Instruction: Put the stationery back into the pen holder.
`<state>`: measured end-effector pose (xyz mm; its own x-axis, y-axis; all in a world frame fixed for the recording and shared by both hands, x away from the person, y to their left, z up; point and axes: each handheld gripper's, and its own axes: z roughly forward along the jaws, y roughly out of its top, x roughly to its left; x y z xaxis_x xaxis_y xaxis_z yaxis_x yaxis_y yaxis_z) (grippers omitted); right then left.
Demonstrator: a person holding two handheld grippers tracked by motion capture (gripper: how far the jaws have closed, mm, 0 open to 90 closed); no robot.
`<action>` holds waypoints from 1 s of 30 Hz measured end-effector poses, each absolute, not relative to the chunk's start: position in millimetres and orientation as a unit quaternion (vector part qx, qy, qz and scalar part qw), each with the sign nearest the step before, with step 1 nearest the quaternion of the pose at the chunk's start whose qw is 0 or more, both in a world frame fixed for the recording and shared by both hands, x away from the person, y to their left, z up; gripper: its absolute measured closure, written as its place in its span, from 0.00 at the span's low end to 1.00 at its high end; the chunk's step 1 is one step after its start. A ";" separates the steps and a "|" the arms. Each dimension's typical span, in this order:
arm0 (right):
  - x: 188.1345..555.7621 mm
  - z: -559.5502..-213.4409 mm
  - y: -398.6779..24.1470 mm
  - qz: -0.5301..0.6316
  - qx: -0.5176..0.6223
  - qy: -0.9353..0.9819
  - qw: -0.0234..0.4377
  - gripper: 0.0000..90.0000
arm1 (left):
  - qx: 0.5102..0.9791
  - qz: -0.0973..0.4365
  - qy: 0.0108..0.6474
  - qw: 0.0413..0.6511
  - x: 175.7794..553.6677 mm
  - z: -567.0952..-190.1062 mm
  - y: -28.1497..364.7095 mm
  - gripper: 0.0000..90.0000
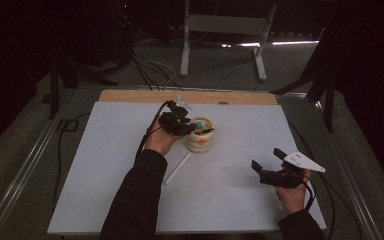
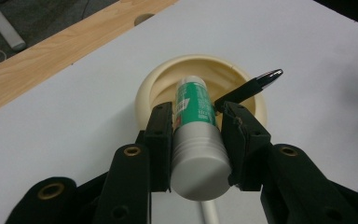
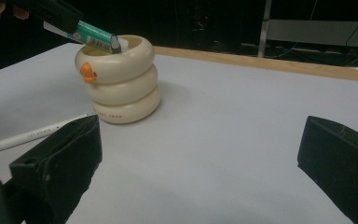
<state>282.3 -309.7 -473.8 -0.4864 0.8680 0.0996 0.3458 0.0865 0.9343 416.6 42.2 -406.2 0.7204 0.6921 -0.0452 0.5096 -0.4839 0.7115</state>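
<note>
1. Right gripper (image 1: 266,161), near right, jaws spread, nothing held.
2. Left gripper (image 2: 198,140) clamps glue stick (image 2: 196,126), tilted into cream holder (image 2: 144,91) mid-table.
3. Risk: stick strikes black pen (image 2: 251,86) inside; holder could tip.

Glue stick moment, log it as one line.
left gripper: shut on glue stick | tip over cream holder | right gripper: open, empty

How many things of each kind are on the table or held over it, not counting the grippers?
Cream ringed pen holder: 1
Green and grey glue stick, clamped in the left gripper jaws over the holder: 1
Black pen standing in the holder: 1
White pen lying on the table: 1
Total: 4
</note>
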 end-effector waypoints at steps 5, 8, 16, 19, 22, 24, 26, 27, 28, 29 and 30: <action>282.4 -473.8 -309.9 0.514 0.439 0.692 0.254 0.00 | 0.835 0.139 0.365 0.388 416.0 -405.6 40.9 0.52; 282.3 -473.8 -310.0 0.514 0.439 0.692 0.254 0.00 | 0.828 0.153 0.370 0.393 414.8 -403.2 41.8 0.33; 282.3 -473.8 -310.0 0.514 0.439 0.692 0.254 0.00 | 0.814 0.168 0.381 0.405 412.3 -400.2 48.6 0.10; 282.3 -473.8 -310.1 0.514 0.439 0.691 0.255 0.00 | 0.811 0.166 0.383 0.409 411.5 -400.4 51.4 0.02; 282.2 -473.8 -310.1 0.514 0.439 0.691 0.255 0.00 | 0.809 0.166 0.384 0.413 409.8 -400.5 54.7 0.01; 282.2 -473.8 -310.1 0.514 0.439 0.691 0.255 0.00 | 0.809 0.169 0.383 0.412 408.4 -400.4 56.6 0.01; 282.2 -473.8 -310.2 0.514 0.439 0.691 0.255 0.00 | 0.810 0.172 0.381 0.412 406.5 -400.1 58.4 0.01; 282.2 -473.7 -310.3 0.514 0.439 0.691 0.255 0.00 | 0.809 0.174 0.381 0.413 405.4 -399.8 59.3 0.01; 282.1 -473.7 -310.3 0.514 0.439 0.691 0.255 0.00 | 0.808 0.179 0.380 0.413 403.8 -399.3 60.4 0.01; 282.1 -473.7 -310.4 0.514 0.439 0.691 0.255 0.00 | 0.807 0.181 0.380 0.414 402.9 -399.0 61.1 0.01; 282.1 -473.7 -310.5 0.514 0.439 0.691 0.255 0.00 | 0.807 0.182 0.379 0.414 401.7 -398.7 62.1 0.01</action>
